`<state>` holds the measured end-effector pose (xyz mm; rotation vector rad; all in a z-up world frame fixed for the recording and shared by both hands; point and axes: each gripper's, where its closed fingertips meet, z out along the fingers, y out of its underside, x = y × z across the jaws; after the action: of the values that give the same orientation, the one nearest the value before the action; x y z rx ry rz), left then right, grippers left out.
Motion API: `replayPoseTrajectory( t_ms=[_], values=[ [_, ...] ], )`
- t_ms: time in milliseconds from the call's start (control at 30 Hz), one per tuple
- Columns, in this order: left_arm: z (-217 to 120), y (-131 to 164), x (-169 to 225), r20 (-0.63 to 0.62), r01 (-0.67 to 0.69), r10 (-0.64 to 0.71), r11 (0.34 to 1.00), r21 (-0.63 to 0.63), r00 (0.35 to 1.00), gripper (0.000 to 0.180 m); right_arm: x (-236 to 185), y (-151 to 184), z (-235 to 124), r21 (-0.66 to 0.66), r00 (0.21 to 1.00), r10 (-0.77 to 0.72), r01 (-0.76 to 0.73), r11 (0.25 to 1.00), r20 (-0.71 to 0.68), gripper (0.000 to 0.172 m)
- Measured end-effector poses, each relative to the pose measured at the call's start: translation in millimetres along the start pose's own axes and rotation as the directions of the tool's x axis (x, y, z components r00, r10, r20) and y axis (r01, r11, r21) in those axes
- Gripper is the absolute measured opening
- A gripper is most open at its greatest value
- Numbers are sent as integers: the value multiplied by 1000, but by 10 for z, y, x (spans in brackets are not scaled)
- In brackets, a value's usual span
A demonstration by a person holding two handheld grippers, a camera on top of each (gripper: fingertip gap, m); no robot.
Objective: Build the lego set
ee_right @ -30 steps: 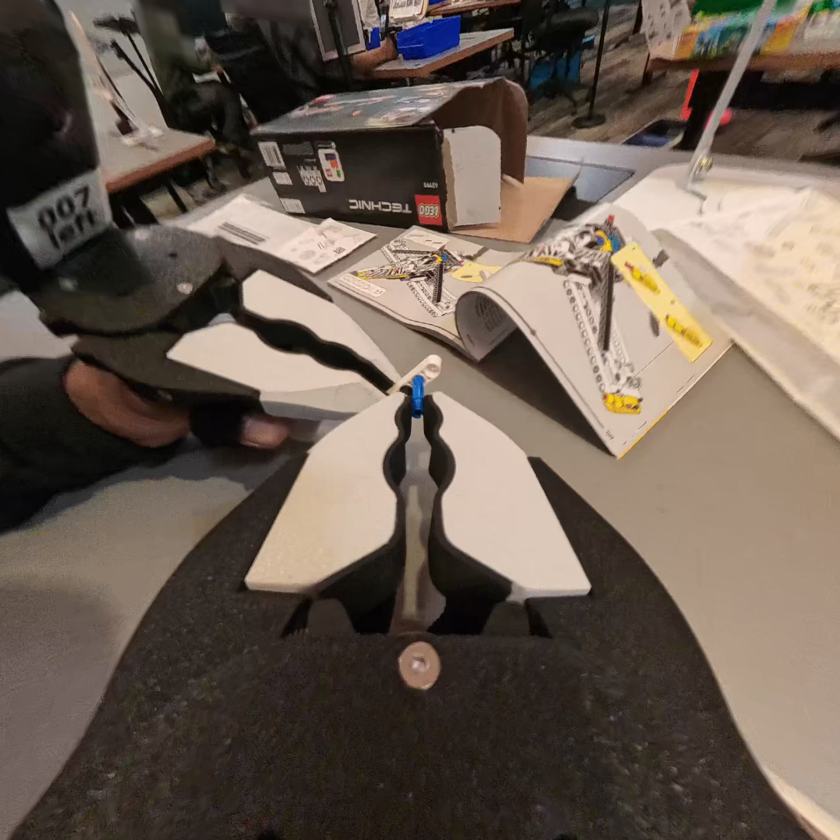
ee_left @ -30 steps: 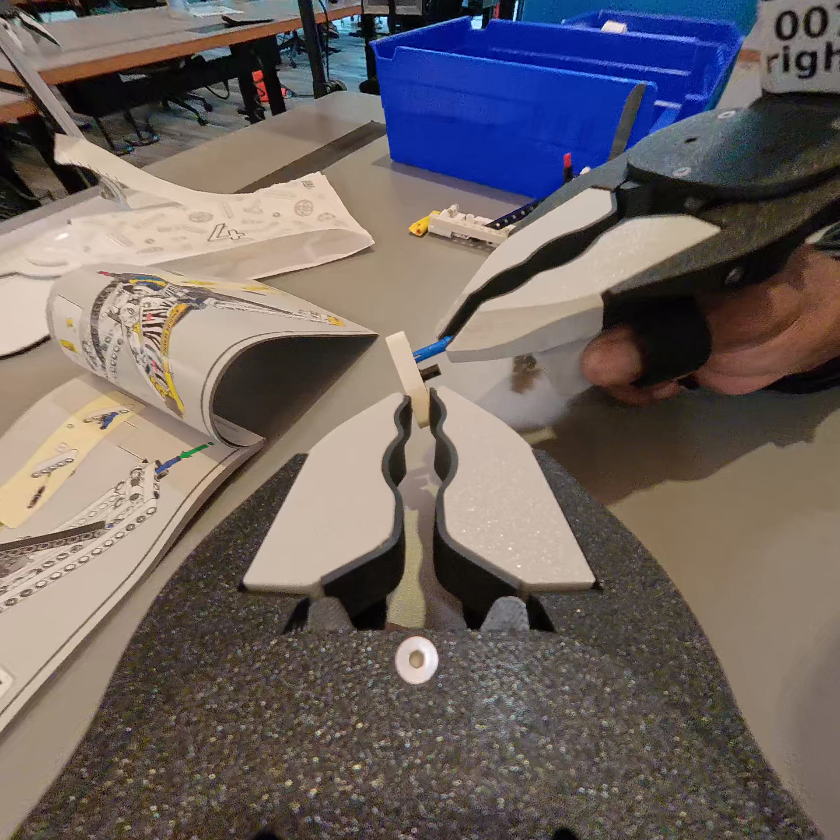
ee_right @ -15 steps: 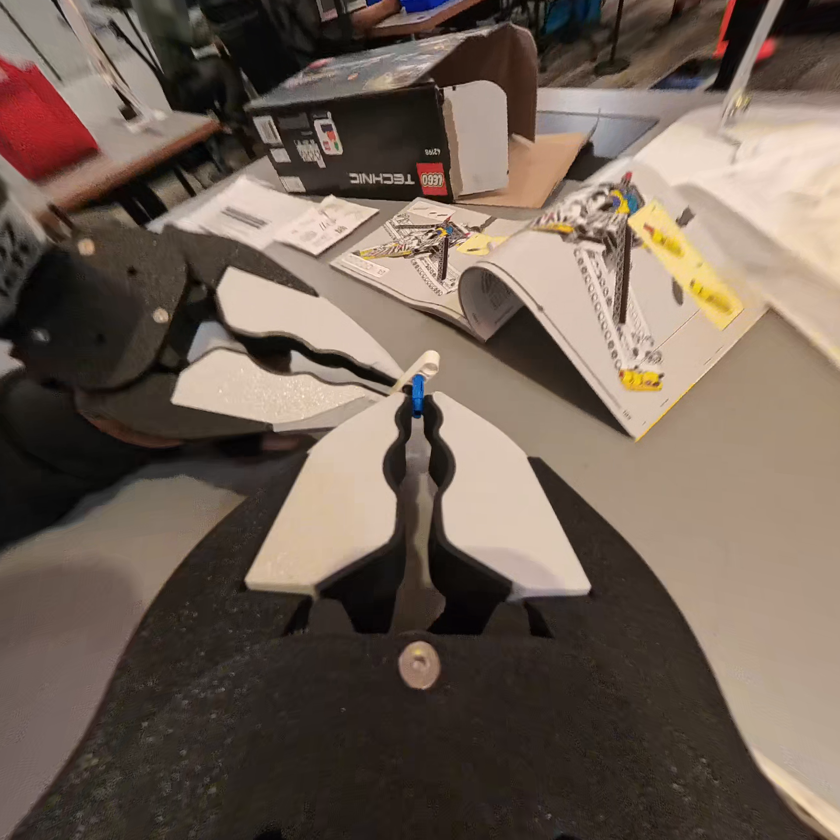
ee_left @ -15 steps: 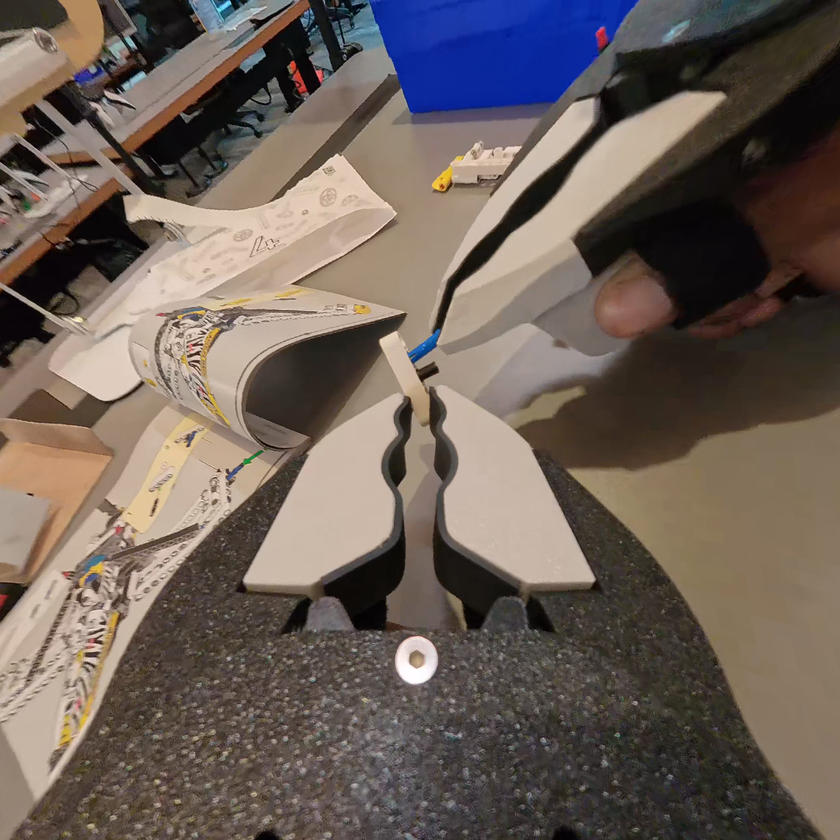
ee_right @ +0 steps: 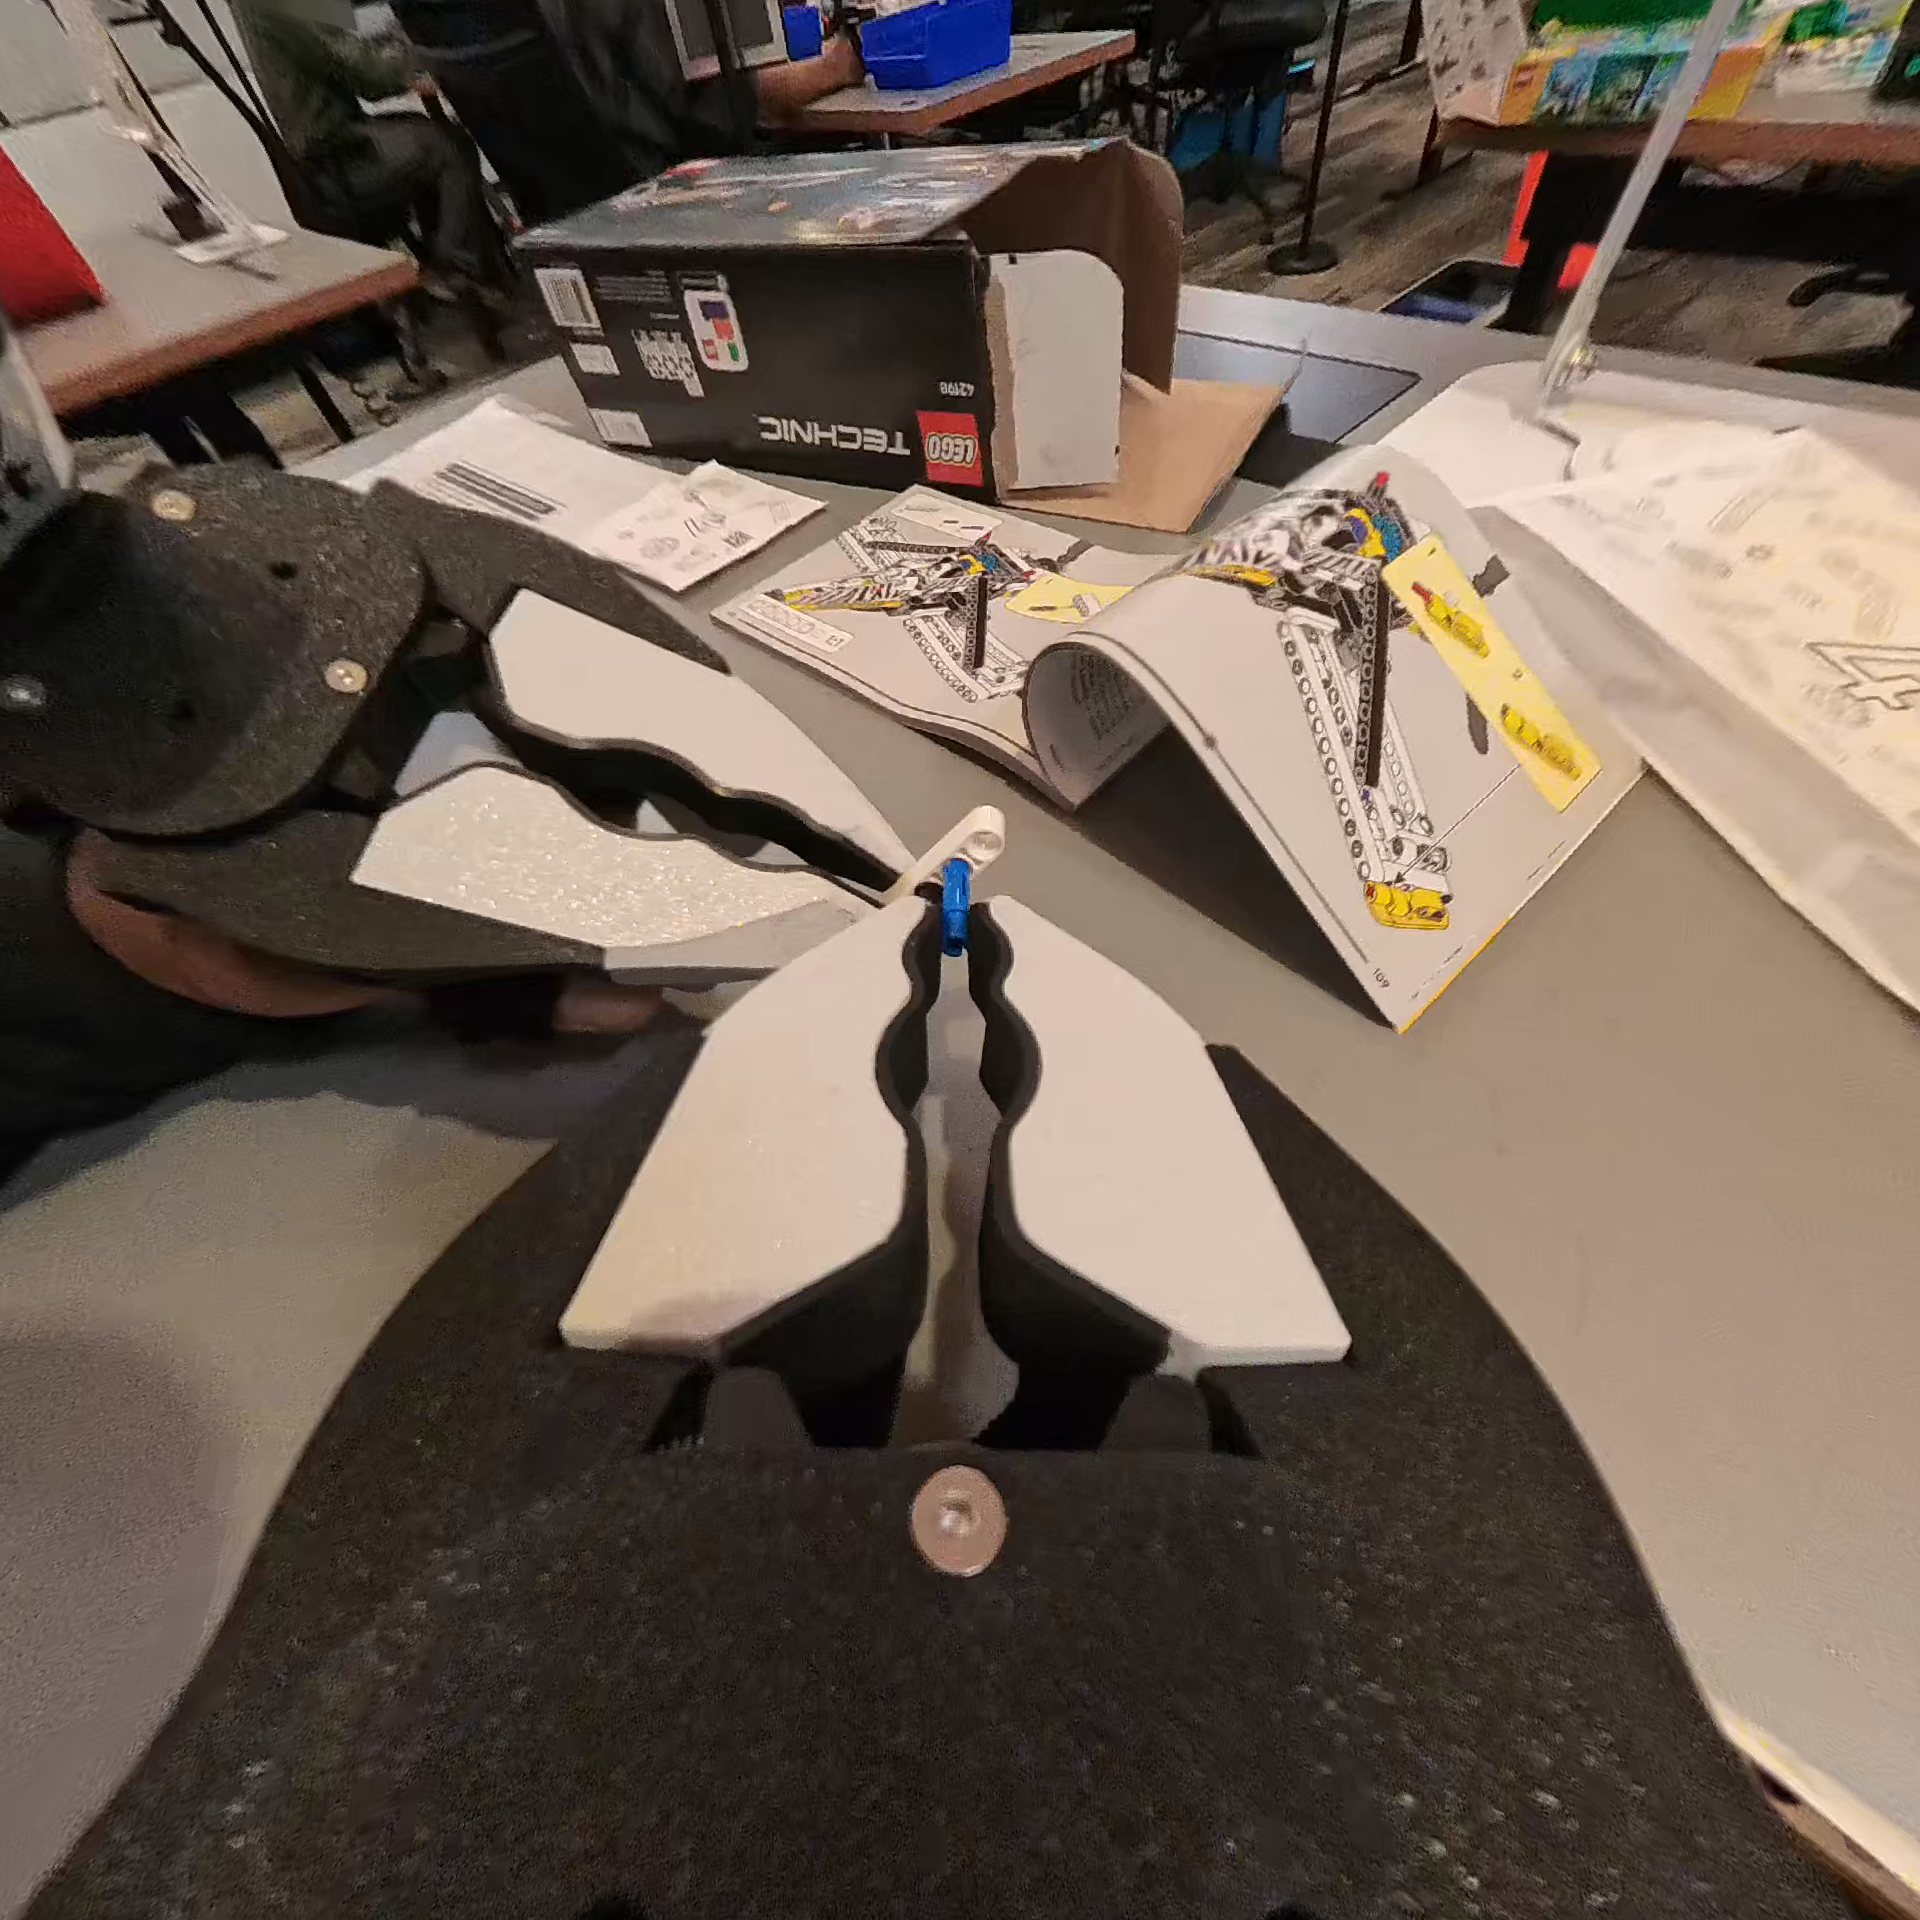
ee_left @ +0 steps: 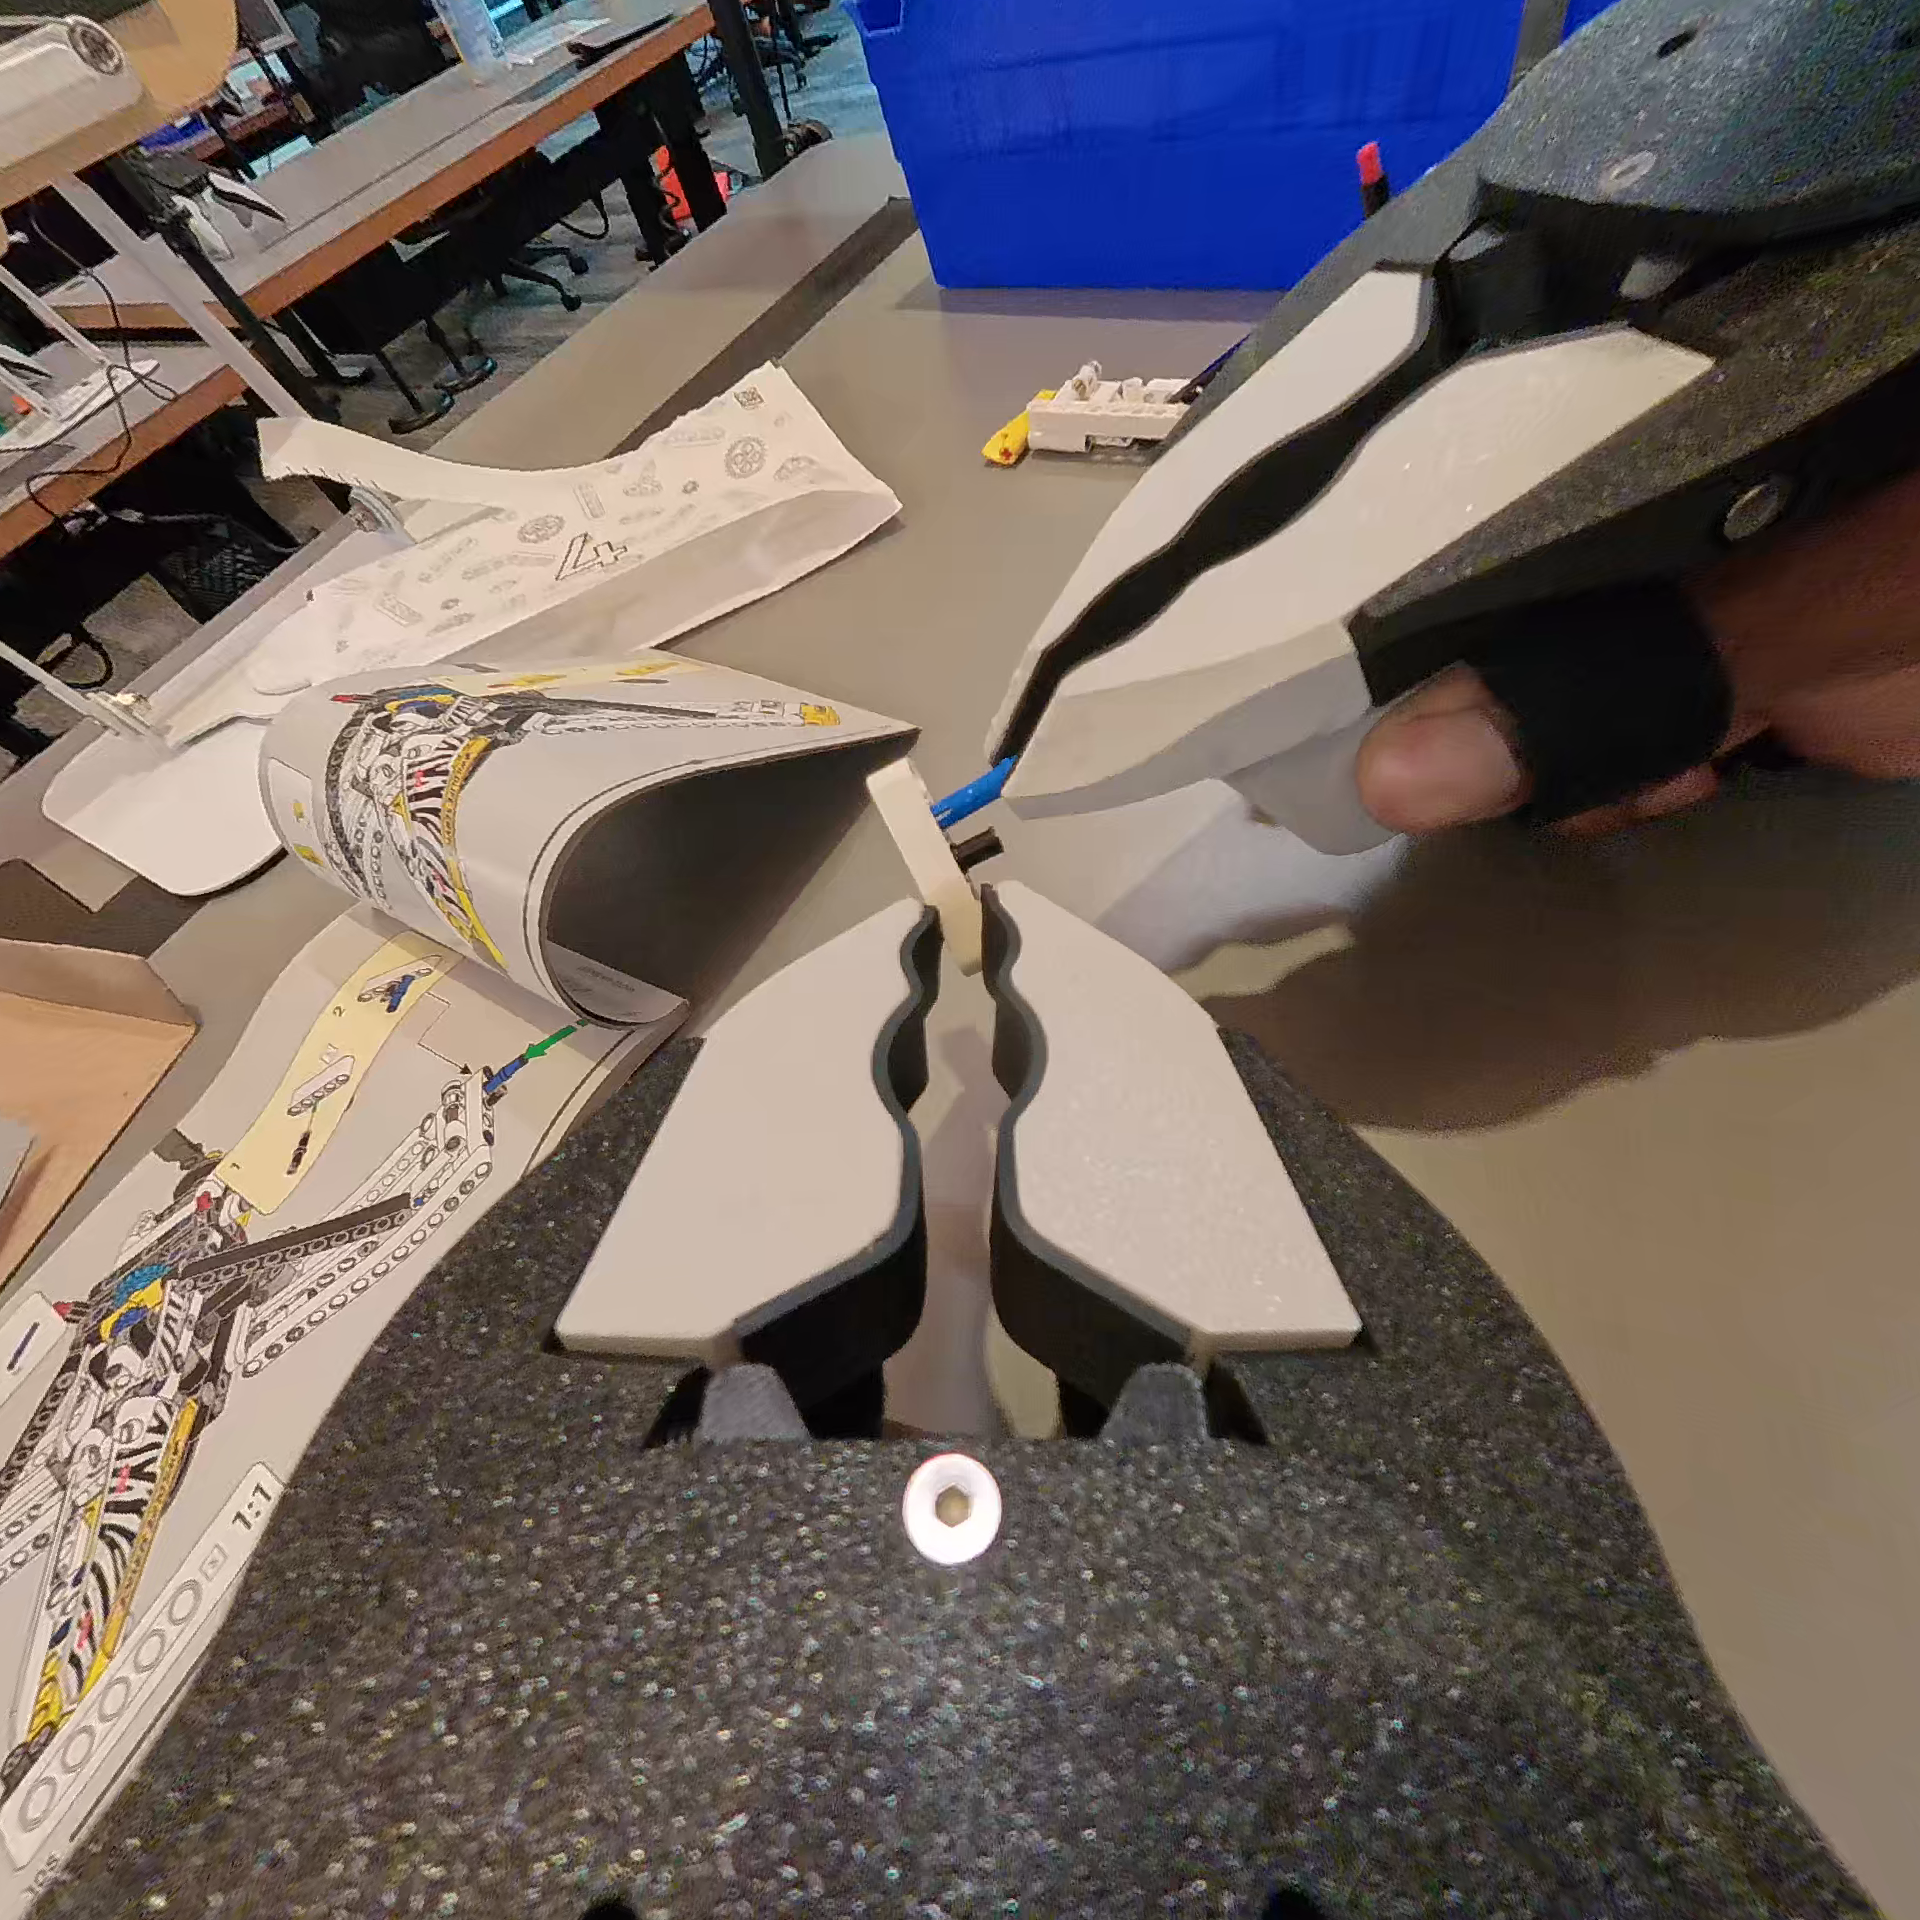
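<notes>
My left claw is clamped on a little white beam, and my right claw is pinching a blue pin whose tip sits at the beam's hole. A black pin sticks out just below. Curled instruction booklet lies on the desk just left of my left claw.

White beam; blue pin; blue bin
</notes>
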<state>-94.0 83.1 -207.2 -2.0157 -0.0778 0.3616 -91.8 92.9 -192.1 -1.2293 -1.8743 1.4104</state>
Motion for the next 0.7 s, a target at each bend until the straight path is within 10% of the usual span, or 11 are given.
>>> replayPoseTrajectory(
  t_ms=[233,500,700],
  values=[
    [0,-6,-8,44,-90,90,996,-6,995,7,-5,-11,-3,11,960,266,-268,963,87,4],
    [10,-16,-5,118,-250,251,968,-29,961,7,22,12,-26,-19,740,632,-646,763,230,4],
    [5,-34,6,76,-144,143,990,2,987,7,5,-15,-32,29,855,488,-500,866,176,5]
  ],
)
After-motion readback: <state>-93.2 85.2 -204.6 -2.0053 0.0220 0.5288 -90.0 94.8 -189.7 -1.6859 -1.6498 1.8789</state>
